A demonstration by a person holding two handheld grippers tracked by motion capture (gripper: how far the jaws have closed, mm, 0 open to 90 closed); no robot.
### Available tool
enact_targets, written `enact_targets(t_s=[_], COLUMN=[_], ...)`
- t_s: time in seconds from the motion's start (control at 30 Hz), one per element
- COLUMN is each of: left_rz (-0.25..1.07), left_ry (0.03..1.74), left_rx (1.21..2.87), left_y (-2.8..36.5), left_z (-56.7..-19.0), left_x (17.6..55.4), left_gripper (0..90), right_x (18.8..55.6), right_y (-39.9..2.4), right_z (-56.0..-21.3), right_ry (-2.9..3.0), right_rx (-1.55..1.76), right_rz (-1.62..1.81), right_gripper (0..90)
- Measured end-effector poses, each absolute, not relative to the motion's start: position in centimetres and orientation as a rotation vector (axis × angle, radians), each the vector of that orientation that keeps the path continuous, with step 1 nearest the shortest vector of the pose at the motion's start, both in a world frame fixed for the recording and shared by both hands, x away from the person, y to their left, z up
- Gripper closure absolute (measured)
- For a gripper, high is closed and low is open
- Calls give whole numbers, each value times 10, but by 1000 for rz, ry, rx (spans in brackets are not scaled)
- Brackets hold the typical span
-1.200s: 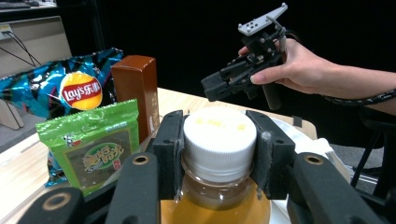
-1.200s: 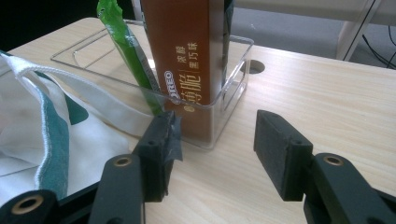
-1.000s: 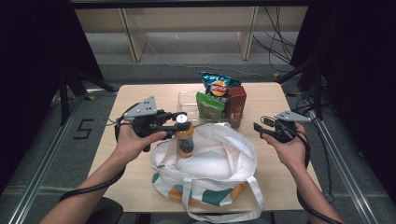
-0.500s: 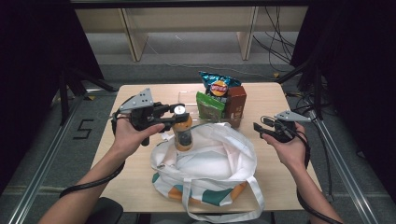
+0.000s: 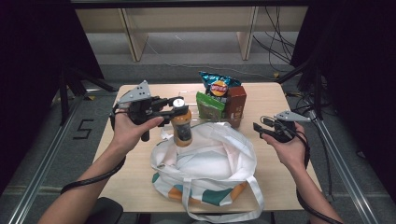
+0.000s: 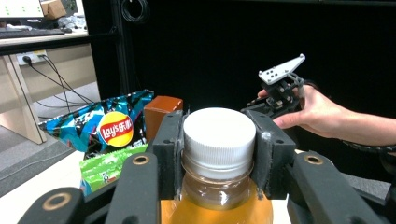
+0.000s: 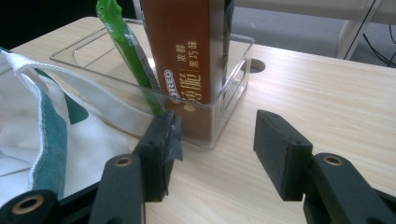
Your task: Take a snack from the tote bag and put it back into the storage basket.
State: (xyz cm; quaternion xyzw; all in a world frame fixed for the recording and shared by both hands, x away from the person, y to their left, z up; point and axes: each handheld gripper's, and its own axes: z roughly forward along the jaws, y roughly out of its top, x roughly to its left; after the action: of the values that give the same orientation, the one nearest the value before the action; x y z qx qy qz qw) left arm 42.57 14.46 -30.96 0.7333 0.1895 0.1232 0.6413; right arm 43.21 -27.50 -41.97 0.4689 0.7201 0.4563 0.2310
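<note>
The tabletop (image 5: pixel 275 98) carries a white tote bag (image 5: pixel 210 168) spread from its middle toward the near edge, mouth upward. Behind the bag, near the far edge, a clear bin (image 7: pixel 233 56) holds a brown biscuit box (image 5: pixel 236 100), a green packet (image 5: pixel 205 103) and a blue crisp bag (image 5: pixel 215 84), all standing on end. The bottle (image 5: pixel 181 128) of amber drink hangs upright over the bag's left rim, long axis vertical, white cap (image 6: pixel 219 135) on top. The left gripper (image 5: pixel 175 105) pinches that cap from both sides, jaws level. The right gripper (image 5: pixel 258 128) hovers near the right edge, jaws spread with nothing between them, aimed at the bin.
</note>
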Motion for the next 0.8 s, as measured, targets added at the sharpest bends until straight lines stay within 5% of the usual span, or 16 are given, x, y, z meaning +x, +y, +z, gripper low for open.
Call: enact_targets(t_s=[0.8], left_rz=[344], left_ry=[451], left_rx=[1611], left_y=[148], left_z=[-291], left_x=[450], left_gripper=[587], right_x=[432], right_y=[-275], right_z=[-421], right_ry=[1980], right_rx=[1293], right_rz=[1244], right_gripper=[497])
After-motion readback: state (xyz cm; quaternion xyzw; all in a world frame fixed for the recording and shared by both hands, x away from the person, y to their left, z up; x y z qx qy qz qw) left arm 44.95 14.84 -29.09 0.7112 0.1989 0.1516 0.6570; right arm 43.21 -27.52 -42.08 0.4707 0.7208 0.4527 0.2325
